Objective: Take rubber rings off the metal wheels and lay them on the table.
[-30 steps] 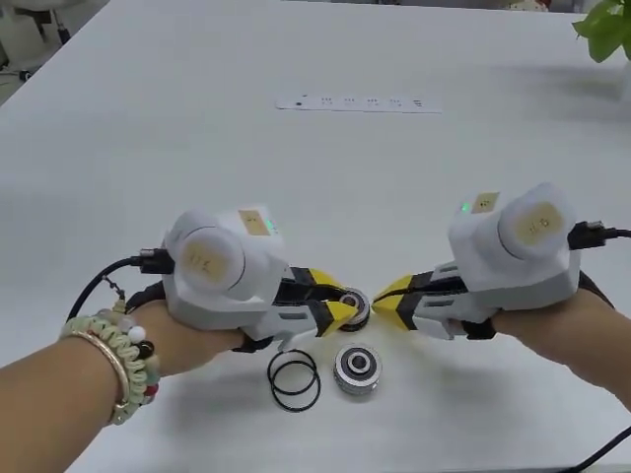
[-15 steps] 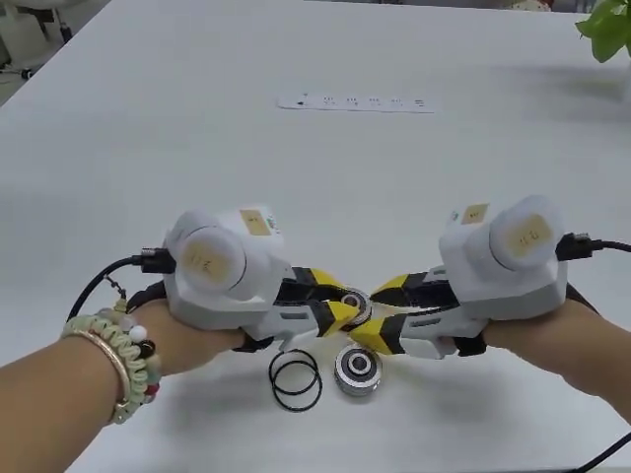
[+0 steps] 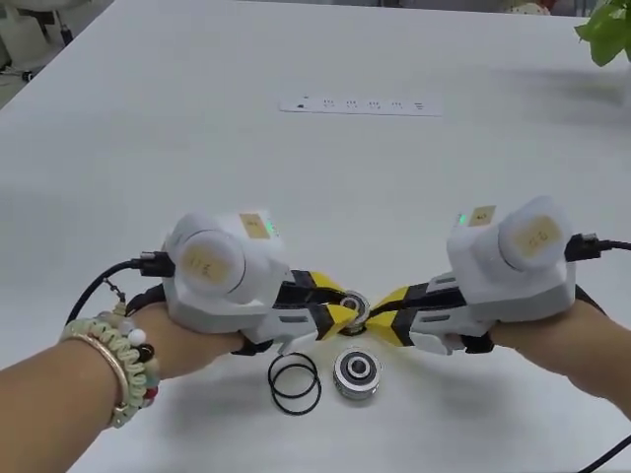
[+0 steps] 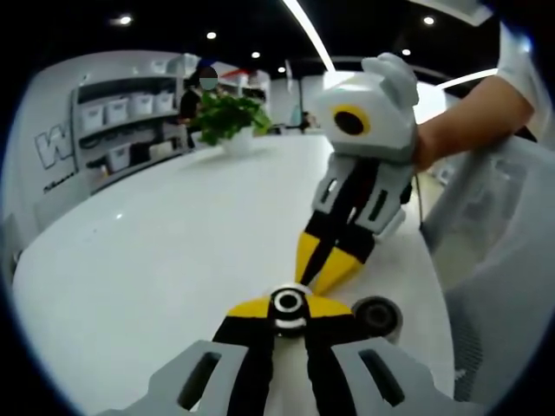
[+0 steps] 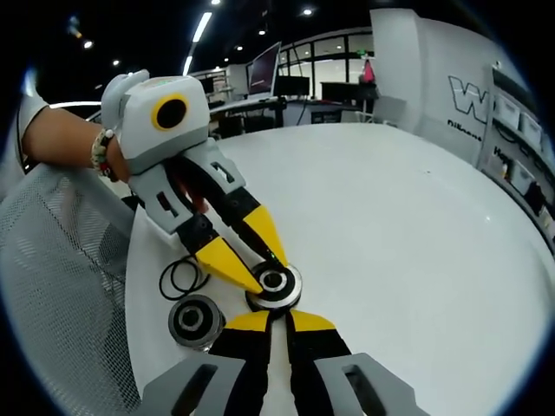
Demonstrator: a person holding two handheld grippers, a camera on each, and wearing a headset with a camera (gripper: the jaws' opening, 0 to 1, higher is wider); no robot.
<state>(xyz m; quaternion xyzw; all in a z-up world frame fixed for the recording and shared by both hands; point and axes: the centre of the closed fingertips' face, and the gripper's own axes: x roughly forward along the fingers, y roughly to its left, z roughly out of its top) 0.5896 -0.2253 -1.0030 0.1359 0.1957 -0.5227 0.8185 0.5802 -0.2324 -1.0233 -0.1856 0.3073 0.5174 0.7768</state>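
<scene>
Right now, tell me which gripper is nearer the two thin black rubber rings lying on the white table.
Left. The left gripper sits just behind the rings, slightly to their right; the right gripper is farther right, past the loose round metal wheel.

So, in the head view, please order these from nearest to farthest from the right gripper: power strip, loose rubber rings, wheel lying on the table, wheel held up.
From the right gripper:
1. Held wheel, right at its tips.
2. Lying wheel, just below the tips.
3. Rubber rings, further left, beside that wheel.
4. Power strip, far across the table.
</scene>
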